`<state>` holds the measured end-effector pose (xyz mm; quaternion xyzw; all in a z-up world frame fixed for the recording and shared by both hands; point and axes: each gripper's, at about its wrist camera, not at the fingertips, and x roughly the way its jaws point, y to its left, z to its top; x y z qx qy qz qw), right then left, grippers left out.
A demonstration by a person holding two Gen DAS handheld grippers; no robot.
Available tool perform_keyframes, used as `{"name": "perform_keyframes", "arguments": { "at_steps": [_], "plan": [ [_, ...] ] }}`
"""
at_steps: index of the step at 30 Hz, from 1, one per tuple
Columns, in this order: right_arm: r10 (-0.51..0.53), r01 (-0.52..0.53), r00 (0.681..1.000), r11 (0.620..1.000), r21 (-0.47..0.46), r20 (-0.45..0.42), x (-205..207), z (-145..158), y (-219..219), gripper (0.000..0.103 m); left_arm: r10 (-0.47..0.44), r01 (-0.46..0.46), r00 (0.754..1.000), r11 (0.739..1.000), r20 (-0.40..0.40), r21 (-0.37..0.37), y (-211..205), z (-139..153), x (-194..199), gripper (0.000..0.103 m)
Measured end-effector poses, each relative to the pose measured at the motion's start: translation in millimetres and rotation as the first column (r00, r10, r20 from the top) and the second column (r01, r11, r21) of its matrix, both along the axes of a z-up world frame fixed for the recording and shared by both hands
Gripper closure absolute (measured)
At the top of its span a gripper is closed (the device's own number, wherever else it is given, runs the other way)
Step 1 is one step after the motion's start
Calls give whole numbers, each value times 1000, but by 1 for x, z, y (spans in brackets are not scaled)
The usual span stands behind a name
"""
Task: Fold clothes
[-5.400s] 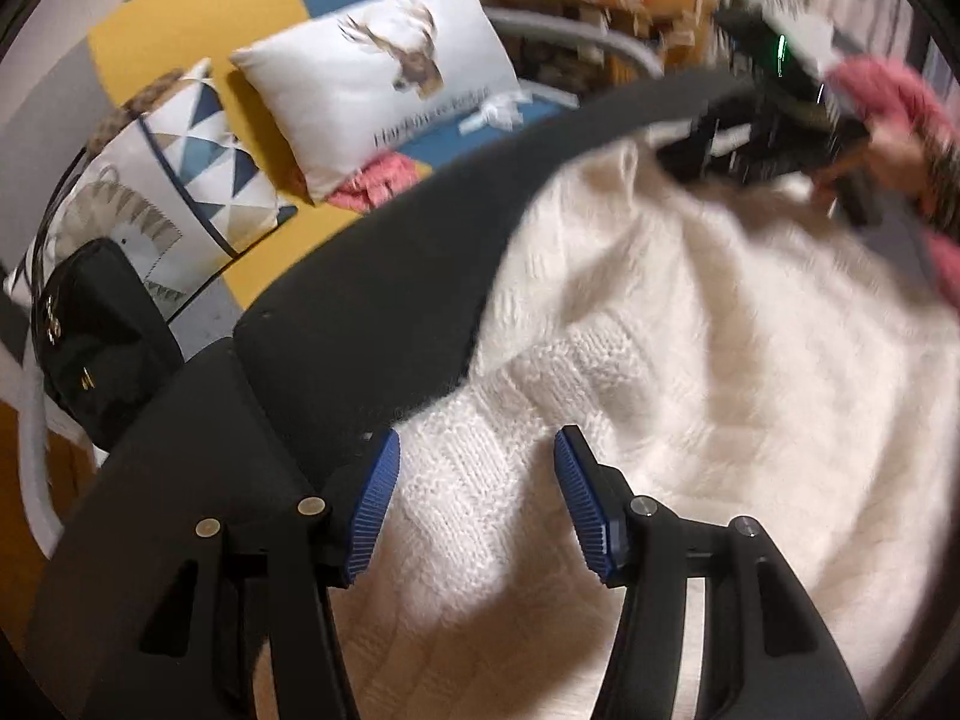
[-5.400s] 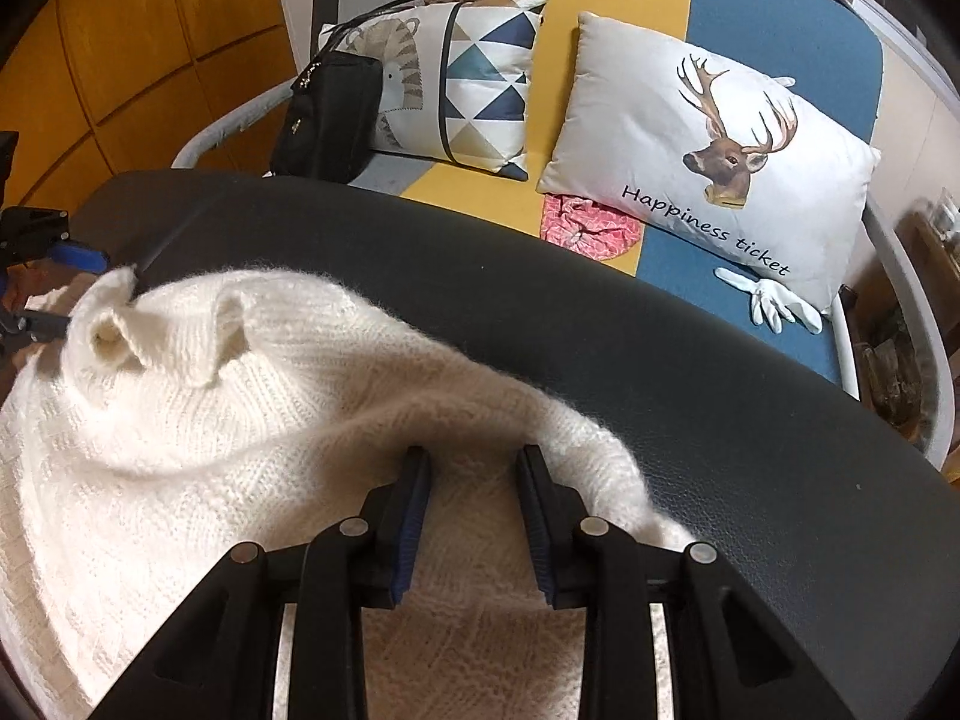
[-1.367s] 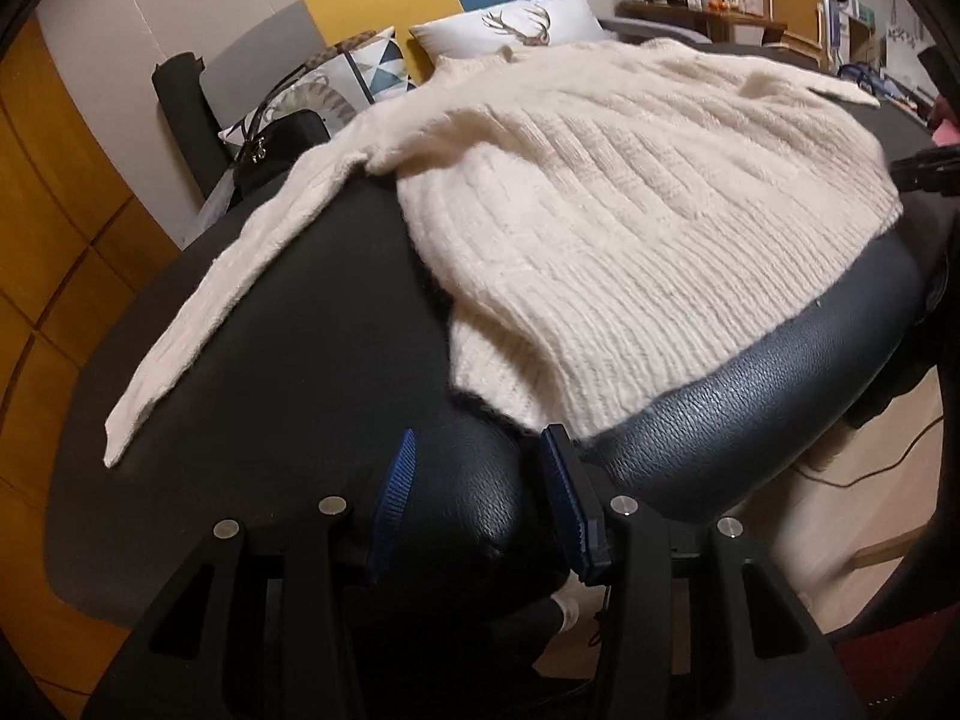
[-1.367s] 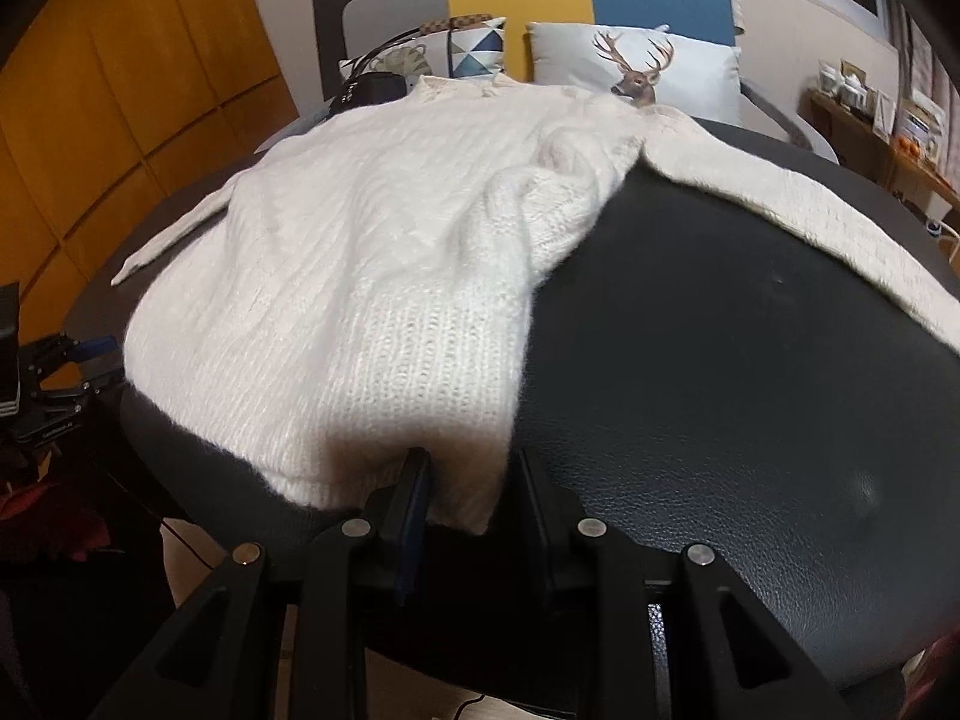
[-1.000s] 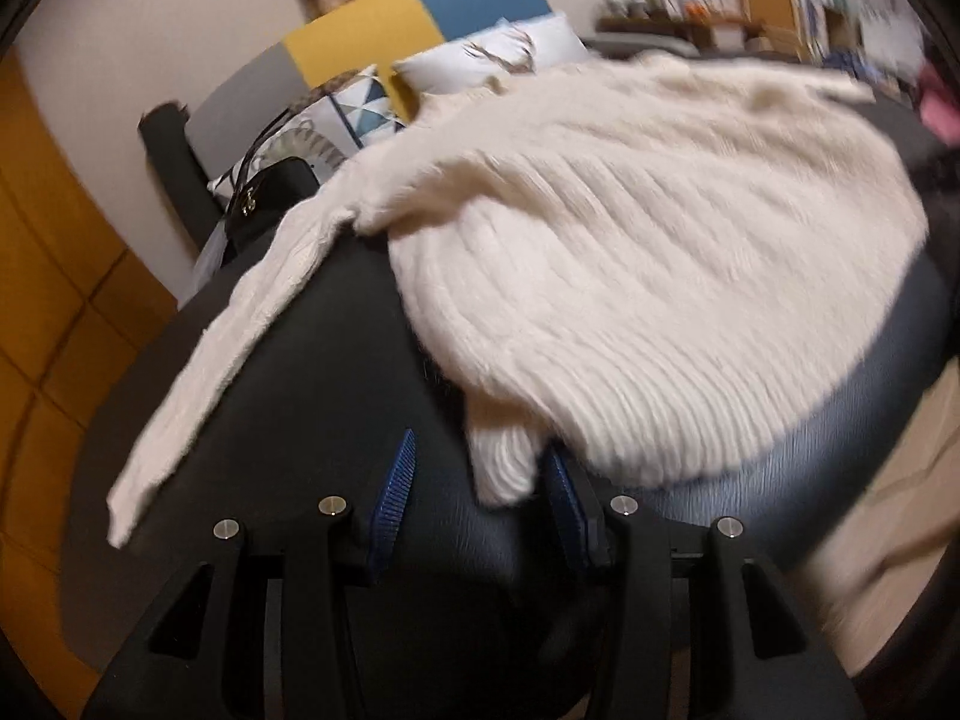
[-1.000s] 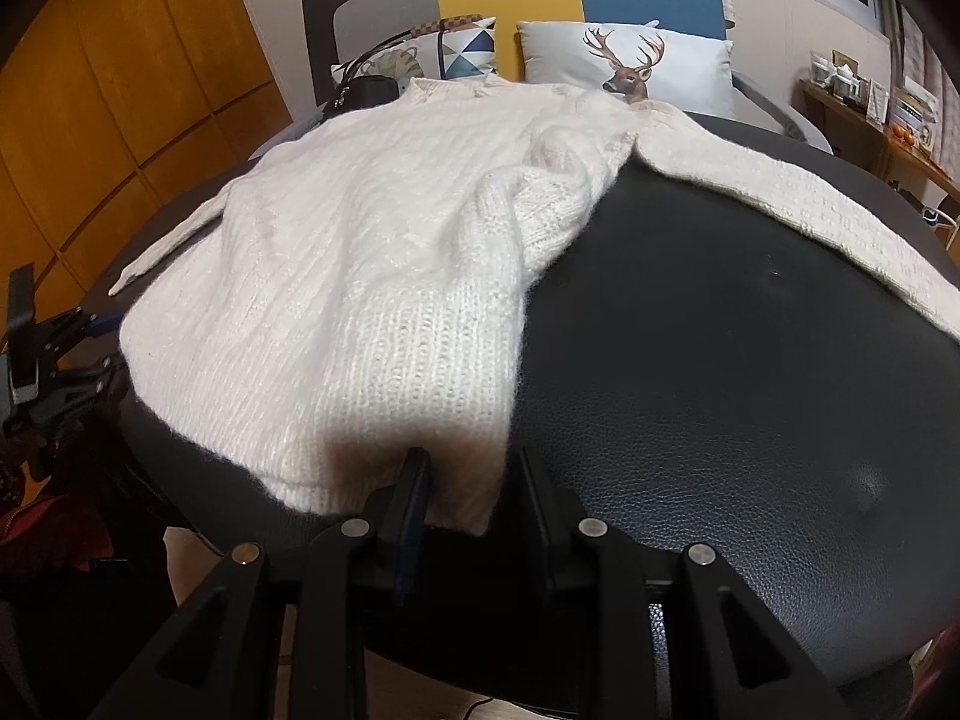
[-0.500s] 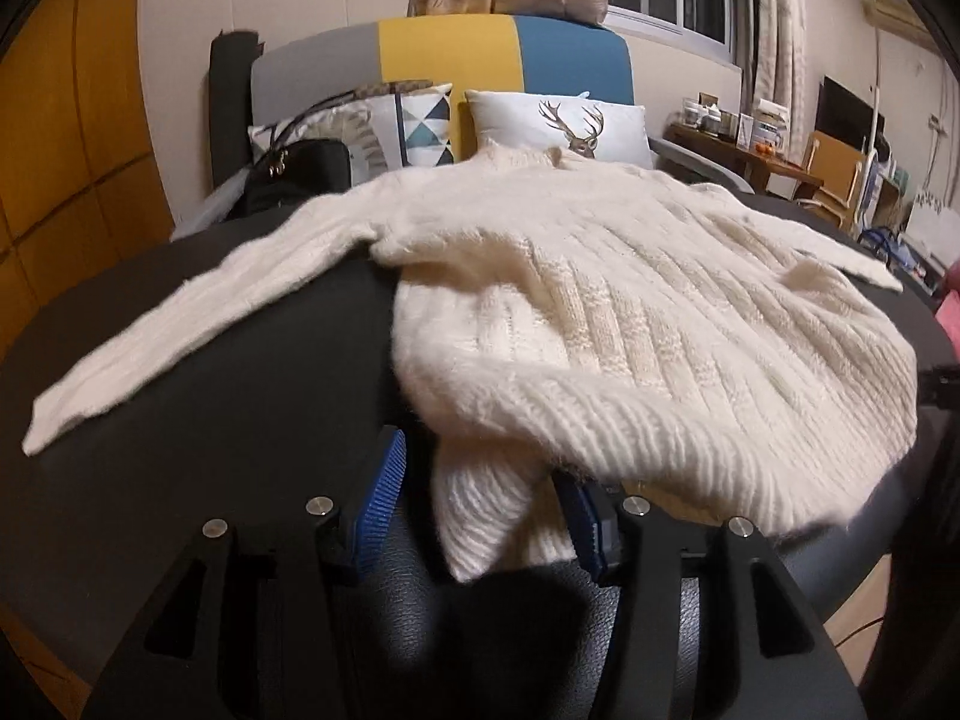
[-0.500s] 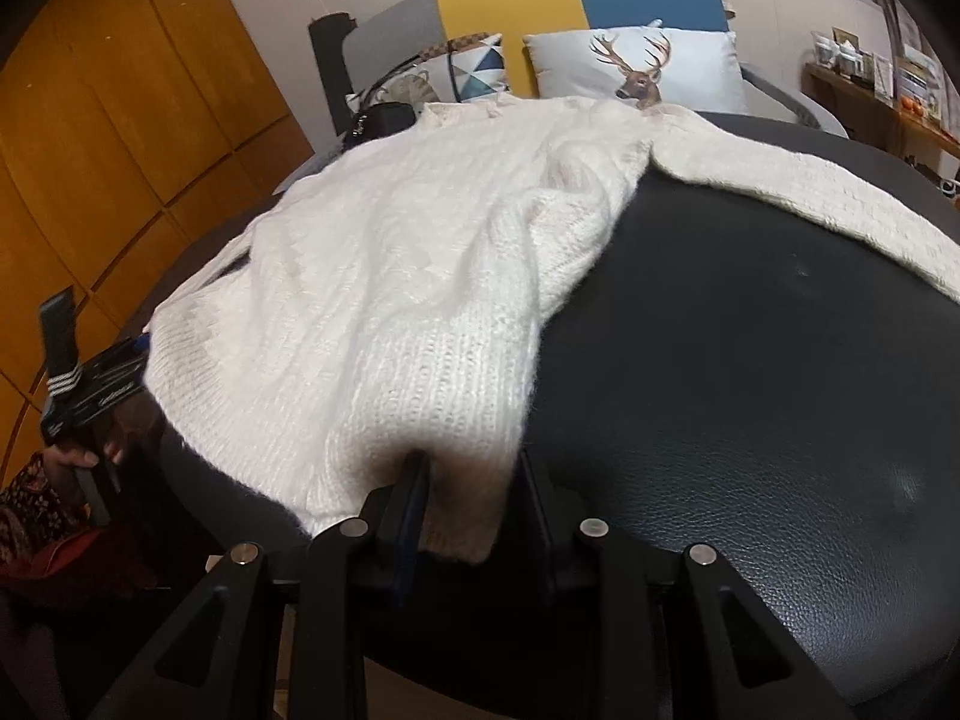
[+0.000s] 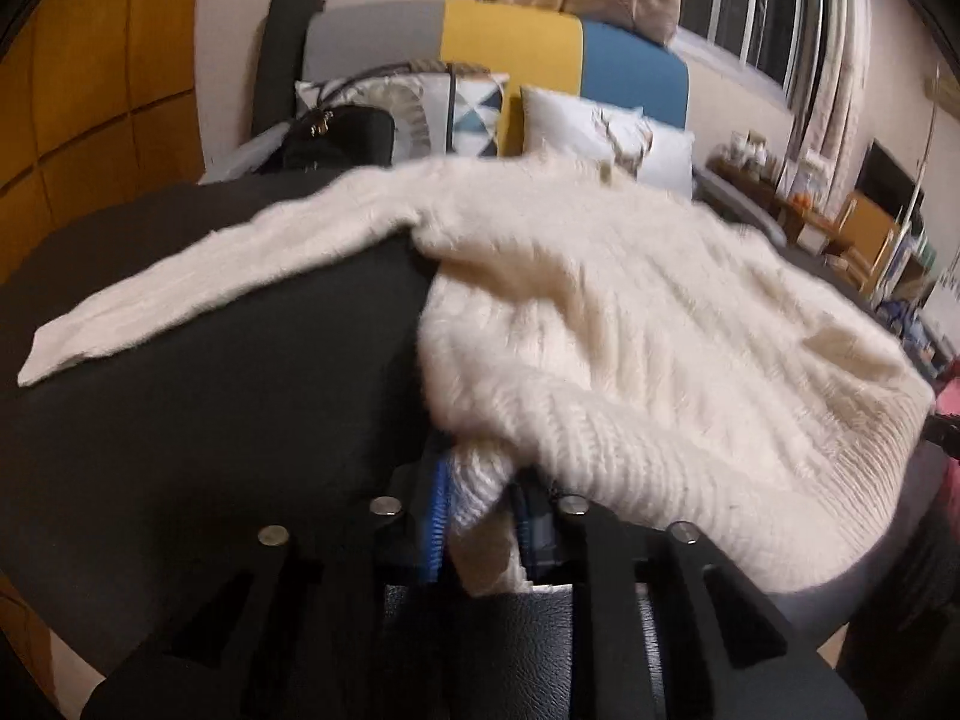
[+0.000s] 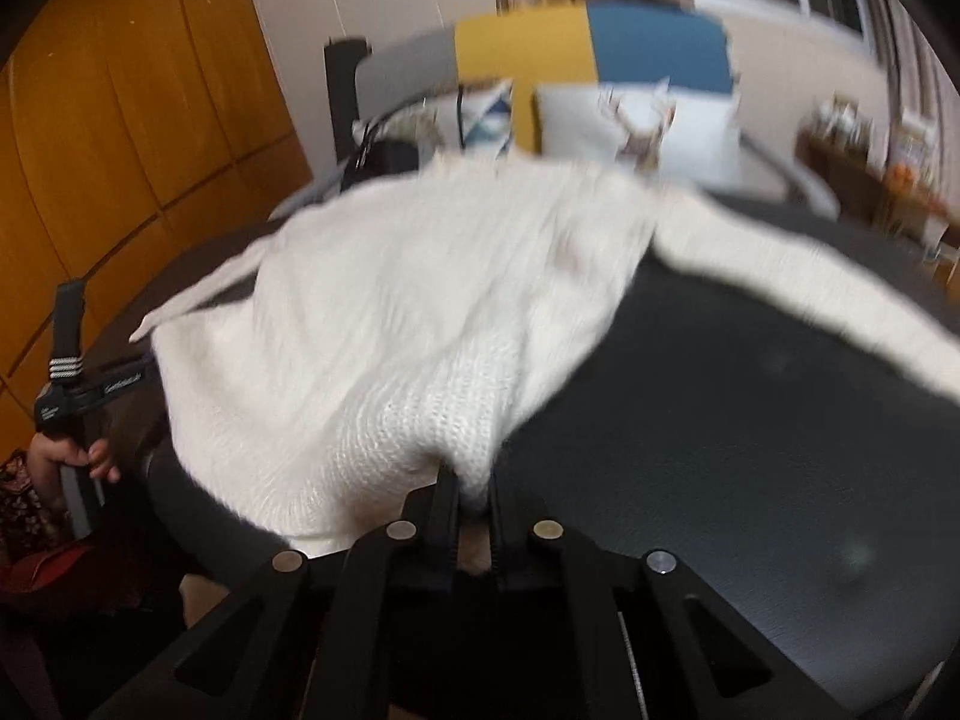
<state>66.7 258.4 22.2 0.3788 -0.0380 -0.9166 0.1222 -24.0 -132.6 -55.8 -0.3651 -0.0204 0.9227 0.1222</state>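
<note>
Now — left gripper (image 9: 477,504) and right gripper (image 10: 474,501) jaws just closed, pinching sweater (image 9: 630,324) hem | table (image 10: 750,450) bare rightward

The sweater (image 9: 630,324) was thick cream knit wool, fuzzy, w/ ribbed hem. The table (image 9: 210,420) top looked like black leather, grained, slightly shiny. Gripper pads (image 9: 441,504) were blue ridged rubber; frame matt black plastic w/ metal screws. The wall panels (image 10: 138,120) were smooth orange wood.

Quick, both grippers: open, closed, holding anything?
Left gripper: just closed on the hem corner of the cream knit sweater.
Right gripper: just closed, pinching the other hem corner.
</note>
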Motion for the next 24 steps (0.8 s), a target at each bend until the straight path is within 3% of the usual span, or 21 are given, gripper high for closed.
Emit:
{"name": "perform_keyframes", "arguments": {
  "at_steps": [7,13,16,19,22,24],
  "plan": [
    [-51,54,991,998,19,-123,8,46,13,97,-49,54,997,995,-55,80,-3,36,29,95],
    [-116,119,972,993,-2,-205,14,83,30,97,-34,42,998,977,-44,209,-19,54,41,95],
    [-162,172,963,985,27,-218,17,89,42,103,-32,30,999,984,4,174,-20,49,46,95],
    [-220,230,960,972,39,-175,18,80,60,103,-48,38,992,995,114,88,-18,23,49,95],
    [-149,148,989,988,-38,-12,7,45,67,99,-62,51,964,998,257,48,-16,-11,49,95],
    [-121,125,989,991,-46,83,3,20,61,94,-45,32,950,998,310,48,-20,-24,49,94]
  ]
}}
